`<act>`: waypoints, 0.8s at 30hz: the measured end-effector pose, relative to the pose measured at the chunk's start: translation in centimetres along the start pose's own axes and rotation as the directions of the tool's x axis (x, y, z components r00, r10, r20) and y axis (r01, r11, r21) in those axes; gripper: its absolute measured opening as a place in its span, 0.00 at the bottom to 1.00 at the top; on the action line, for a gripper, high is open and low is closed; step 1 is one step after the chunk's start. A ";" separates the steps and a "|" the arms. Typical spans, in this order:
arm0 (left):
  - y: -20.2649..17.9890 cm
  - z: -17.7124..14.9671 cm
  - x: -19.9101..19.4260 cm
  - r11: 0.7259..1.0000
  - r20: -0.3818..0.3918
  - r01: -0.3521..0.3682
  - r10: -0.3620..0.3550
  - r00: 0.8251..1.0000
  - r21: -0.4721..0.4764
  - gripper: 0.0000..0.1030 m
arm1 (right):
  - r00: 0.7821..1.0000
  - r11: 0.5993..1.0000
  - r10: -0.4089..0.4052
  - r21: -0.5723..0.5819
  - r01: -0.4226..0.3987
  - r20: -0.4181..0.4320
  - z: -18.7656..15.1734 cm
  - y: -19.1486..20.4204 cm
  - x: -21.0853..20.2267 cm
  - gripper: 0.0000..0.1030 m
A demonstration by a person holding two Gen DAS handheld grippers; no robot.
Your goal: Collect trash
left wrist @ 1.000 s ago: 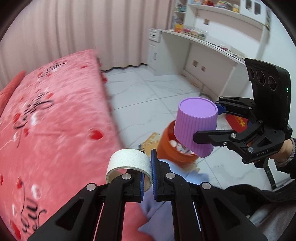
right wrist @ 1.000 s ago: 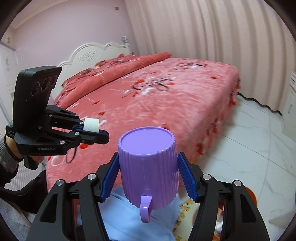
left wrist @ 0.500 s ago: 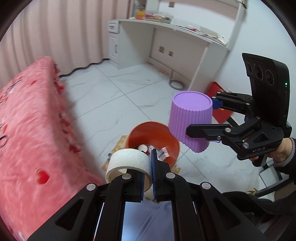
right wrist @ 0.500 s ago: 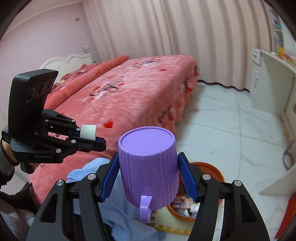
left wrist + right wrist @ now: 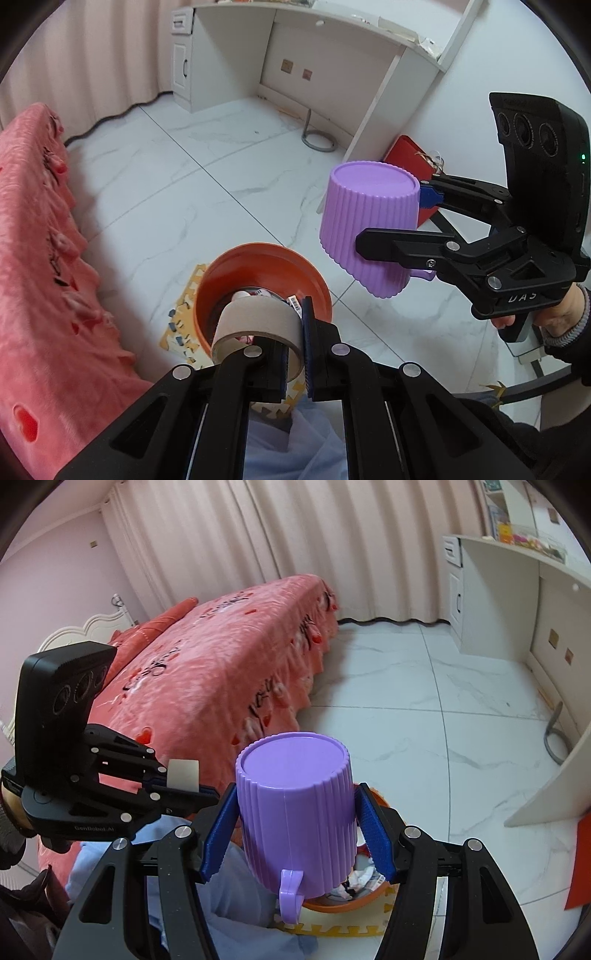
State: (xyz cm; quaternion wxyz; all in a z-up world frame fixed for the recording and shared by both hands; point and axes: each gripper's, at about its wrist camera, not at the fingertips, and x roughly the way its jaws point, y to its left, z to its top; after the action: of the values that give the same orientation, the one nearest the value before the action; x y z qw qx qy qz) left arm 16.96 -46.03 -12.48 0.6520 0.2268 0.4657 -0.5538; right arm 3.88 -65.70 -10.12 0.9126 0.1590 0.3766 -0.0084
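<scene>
Tape roll [image 5: 256, 325] sat clamped by its wall in the left claw [image 5: 295, 354], low centre of the left wrist view, with the orange bin [image 5: 264, 291] straight ahead and directly beneath it, rubbish already inside. That was the nearer hand, no question! Right of centre, the right claw [image 5: 297, 830] gripped the purple cup [image 5: 295, 805] upside down, base up, handle toward the camera, hanging above and right of the bin's rim. A release from the left looked the likelier next drop.
</scene>
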 end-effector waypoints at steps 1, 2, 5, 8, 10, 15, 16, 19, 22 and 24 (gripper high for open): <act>0.1 0.3 0.5 1.000 -0.005 0.007 -0.007 1.000 -0.002 0.08 | 1.000 1.000 -0.001 0.007 0.001 -0.002 0.0 -0.5 0.4 0.61; 0.3 0.5 1.0 1.000 -0.011 0.013 -0.013 1.000 -0.001 0.08 | 1.000 1.000 -0.002 0.013 0.002 -0.004 0.0 -0.8 0.7 0.61; 0.4 1.3 2.1 1.000 -0.017 0.014 -0.014 1.000 0.004 0.08 | 1.000 1.000 -0.013 0.026 0.013 -0.014 0.1 -1.3 2.0 0.62; 0.4 1.6 3.4 1.000 -0.041 -0.010 0.011 0.999 0.018 0.54 | 0.997 0.997 -0.041 0.060 0.045 -0.058 -0.1 -2.2 4.0 0.68; 0.5 1.4 3.6 0.999 -0.024 -0.036 0.037 0.999 0.016 0.76 | 0.997 0.996 -0.039 0.083 0.044 -0.065 -0.3 -2.6 4.9 0.69; 1.0 0.8 3.8 1.000 -0.044 -0.016 0.016 0.999 -0.015 0.76 | 0.996 0.996 -0.024 0.085 0.031 -0.088 -0.7 -2.4 6.1 0.69; 1.1 0.7 3.7 1.000 -0.047 -0.013 0.012 0.999 -0.023 0.76 | 0.996 0.996 -0.025 0.082 0.032 -0.088 -0.8 -2.3 6.1 0.69; 1.2 0.5 3.4 0.999 -0.048 -0.015 0.013 0.999 -0.031 0.76 | 0.996 0.996 -0.019 0.089 0.027 -0.087 -0.8 -2.2 6.1 0.69; 1.3 0.2 3.2 0.999 -0.046 -0.022 0.021 0.999 -0.034 0.76 | 0.996 0.996 -0.019 0.086 0.026 -0.084 -0.8 -1.7 5.8 0.69; 1.4 0.2 2.9 0.999 -0.041 -0.028 0.026 0.999 -0.041 0.76 | 0.997 0.997 -0.014 0.081 0.020 -0.078 -0.7 -1.1 5.5 0.69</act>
State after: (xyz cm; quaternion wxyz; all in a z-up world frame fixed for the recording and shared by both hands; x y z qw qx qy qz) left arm 18.18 -47.22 -15.17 0.6544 0.2305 0.4870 -0.5305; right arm 7.20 -65.91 -14.72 0.8900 0.1932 0.4123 -0.0253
